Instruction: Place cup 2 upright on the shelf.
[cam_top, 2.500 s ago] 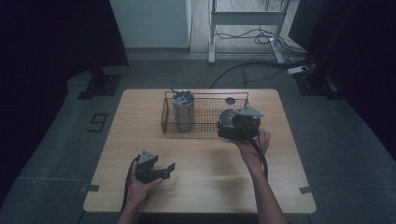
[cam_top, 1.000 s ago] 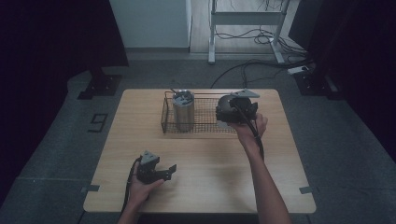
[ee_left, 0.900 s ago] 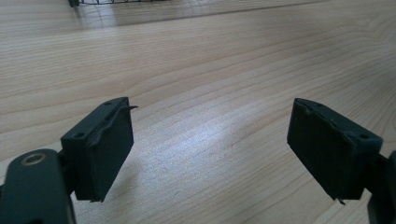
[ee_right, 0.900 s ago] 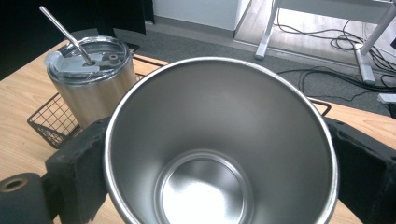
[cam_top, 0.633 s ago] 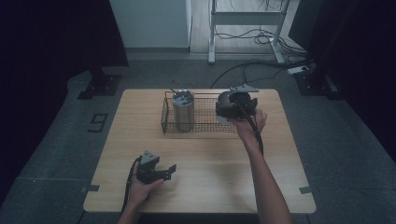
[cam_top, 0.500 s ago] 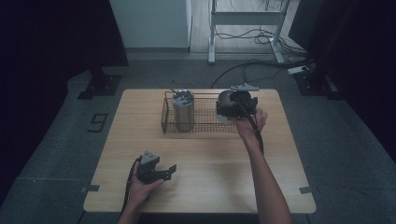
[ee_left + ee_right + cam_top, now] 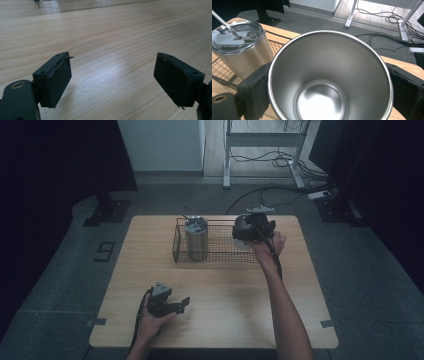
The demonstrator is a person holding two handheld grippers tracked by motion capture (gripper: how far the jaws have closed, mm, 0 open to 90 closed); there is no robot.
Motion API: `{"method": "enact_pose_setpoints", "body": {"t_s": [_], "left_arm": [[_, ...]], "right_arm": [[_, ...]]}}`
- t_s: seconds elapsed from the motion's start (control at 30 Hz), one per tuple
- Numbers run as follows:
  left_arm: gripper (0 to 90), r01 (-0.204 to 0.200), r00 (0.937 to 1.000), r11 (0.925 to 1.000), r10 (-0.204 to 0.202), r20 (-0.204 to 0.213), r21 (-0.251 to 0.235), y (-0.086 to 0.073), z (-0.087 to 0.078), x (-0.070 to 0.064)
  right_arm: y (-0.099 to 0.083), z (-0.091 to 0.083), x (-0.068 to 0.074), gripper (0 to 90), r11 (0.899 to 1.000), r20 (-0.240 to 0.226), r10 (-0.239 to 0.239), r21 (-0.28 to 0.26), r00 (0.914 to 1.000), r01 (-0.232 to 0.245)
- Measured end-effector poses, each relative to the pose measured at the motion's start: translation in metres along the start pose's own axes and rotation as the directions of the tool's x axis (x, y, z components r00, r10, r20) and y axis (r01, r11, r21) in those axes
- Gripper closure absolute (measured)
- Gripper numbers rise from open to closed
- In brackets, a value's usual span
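Wooden table [image 7: 220, 285] seen from above, with a wire basket [image 7: 220, 251] at its far edge. Inside the basket, at its left end, an upright lidded steel tumbler [image 7: 196, 238] with a straw through the lid.

Right gripper [image 7: 250, 229] held over the right end of the basket, above the table's far right part, clamped on an open steel cup [image 7: 241, 226]. Cup gripped between the two black jaws, one jaw pressed against each side of its wall. In the right gripper view, cup [image 7: 329, 77] seen from straight above its mouth: round rim, bare shiny interior, nothing inside. Black pads [image 7: 253, 90] touching the cup's outer wall left and right. Lidded tumbler [image 7: 242, 50] just beside the cup in that view, to the upper left, apart from it, standing on the basket's mesh [image 7: 222, 70].

Left gripper [image 7: 167, 302] low over the near left part of the table, well apart from the basket and the cup. Jaws spread wide, nothing between them. In the left gripper view, bare wood grain [image 7: 110, 50] between the two open pads [image 7: 56, 77].
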State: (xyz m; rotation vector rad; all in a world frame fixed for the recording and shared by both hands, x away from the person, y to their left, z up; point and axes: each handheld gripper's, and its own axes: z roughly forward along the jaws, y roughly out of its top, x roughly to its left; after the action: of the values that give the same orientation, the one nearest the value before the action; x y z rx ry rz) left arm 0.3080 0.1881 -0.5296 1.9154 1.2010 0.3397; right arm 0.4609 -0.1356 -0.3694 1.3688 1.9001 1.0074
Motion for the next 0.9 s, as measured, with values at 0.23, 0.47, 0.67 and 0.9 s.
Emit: {"method": "enact_pose_setpoints", "body": {"t_s": [0.23,0.47,0.67,0.9], "left_arm": [[14.7,0.001,1.0,1.0,-0.001,0.0,0.003,0.0,0.0,0.001],[14.7,0.001,1.0,1.0,-0.001,0.0,0.005,-0.001,0.0,0.001],[14.7,0.0,1.0,1.0,0.0,-0.003,0.008,-0.001,0.001,0.002],[14.7,-0.001,1.0,0.9998,0.001,-0.005,0.018,-0.002,0.002,0.002]], "right_arm": [[0.004,0.013,-0.002,5.8,1.0,0.007,-0.003,0.013,1.0,0.003],[0.006,0.025,-0.006,5.8,1.0,0.01,0.012,0.023,0.9999,-0.012],[0.009,0.033,-0.008,5.8,1.0,0.016,0.007,0.029,0.9999,-0.007],[0.007,0.045,-0.009,5.8,0.999,0.023,0.004,0.048,0.9997,-0.005]]}}
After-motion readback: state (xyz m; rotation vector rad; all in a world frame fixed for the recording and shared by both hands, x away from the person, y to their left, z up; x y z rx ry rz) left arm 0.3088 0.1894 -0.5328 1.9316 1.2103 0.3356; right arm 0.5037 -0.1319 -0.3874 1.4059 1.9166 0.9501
